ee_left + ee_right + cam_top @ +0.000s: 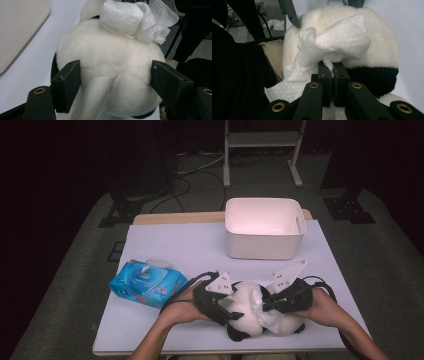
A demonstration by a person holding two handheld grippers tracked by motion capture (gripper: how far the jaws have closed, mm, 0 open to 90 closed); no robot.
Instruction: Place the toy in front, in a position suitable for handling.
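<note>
White plush panda (250,307) lies on the table (200,250) between both grippers. Left gripper (225,312) clamps the toy's body, one pad pressed into each side (66,82). Right gripper (267,304), jaws pressed together, pinches a crumpled white wipe (337,47) just ahead of its tips, wipe resting on the panda's fur. Blue wipe pack (147,282) beyond the left gripper; white bin (264,245) farther ahead.
</note>
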